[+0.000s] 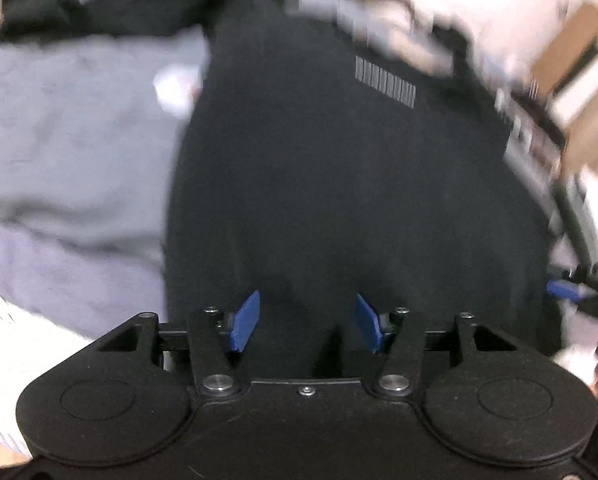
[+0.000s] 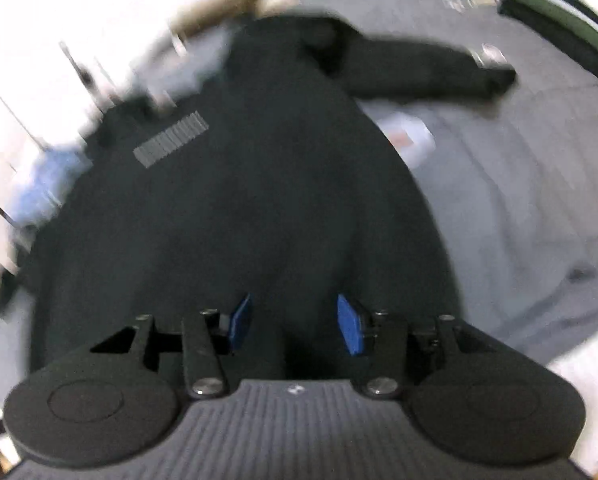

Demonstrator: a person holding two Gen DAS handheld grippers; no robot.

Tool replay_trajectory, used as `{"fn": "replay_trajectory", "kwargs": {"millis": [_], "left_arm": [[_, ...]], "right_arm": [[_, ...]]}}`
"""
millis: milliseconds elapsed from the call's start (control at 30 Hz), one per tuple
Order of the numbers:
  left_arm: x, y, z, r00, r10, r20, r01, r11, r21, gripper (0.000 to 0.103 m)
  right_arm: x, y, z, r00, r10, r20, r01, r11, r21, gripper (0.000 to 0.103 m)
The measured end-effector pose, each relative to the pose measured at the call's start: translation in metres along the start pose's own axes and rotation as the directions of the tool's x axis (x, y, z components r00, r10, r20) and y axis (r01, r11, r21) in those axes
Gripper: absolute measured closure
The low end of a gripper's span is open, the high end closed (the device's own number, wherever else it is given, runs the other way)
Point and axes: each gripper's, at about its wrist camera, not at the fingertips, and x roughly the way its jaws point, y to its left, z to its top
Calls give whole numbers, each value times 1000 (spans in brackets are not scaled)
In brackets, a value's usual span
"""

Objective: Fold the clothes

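Both claws, left claw (image 1: 306, 322) and right claw (image 2: 295, 322), hang released over the black sweatshirt (image 2: 227, 208); a shallow pinch at the near hem risks catching the grey sheet (image 2: 519, 200) underneath.

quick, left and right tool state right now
left tool: open, holding nothing, over the black garment
right tool: open, holding nothing, over the same garment
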Motion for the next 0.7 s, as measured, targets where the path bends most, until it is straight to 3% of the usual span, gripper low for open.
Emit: {"fn": "replay_trajectory", "kwargs": {"millis": [33, 100, 200, 267, 400, 500, 600, 700], "left_arm": [[-12, 4, 8, 998, -6, 62, 7, 1000, -18, 37], [-32, 17, 24, 986, 13, 166, -3, 998, -62, 36], [-46, 47, 51, 962, 99, 255, -69, 990, -125, 36], [-51, 70, 71, 939, 178, 293, -133, 977, -168, 35], [-57, 122, 110, 889, 312, 336, -228, 936, -268, 33], [-61, 169, 137, 868, 367, 335, -226, 892, -391, 31], [-57, 218, 154, 876, 362, 318, -147, 830, -539, 31], [-47, 246, 164, 867, 370, 334, -98, 783, -615, 31]], "right_arm": [[-5, 11, 4, 998, 45, 39, -44, 999, -14, 56], [-15, 36, 11, 984, 134, 115, -129, 990, -51, 55], [-15, 77, 19, 943, 287, 166, -269, 956, -120, 52], [-4, 109, 27, 921, 353, 163, -325, 929, -174, 49], [26, 169, 40, 897, 429, 107, -396, 887, -240, 48], [47, 202, 46, 872, 481, 88, -447, 858, -254, 48], [62, 216, 42, 838, 537, 96, -497, 825, -268, 47], [81, 221, 33, 828, 555, 84, -521, 816, -252, 47]]}}
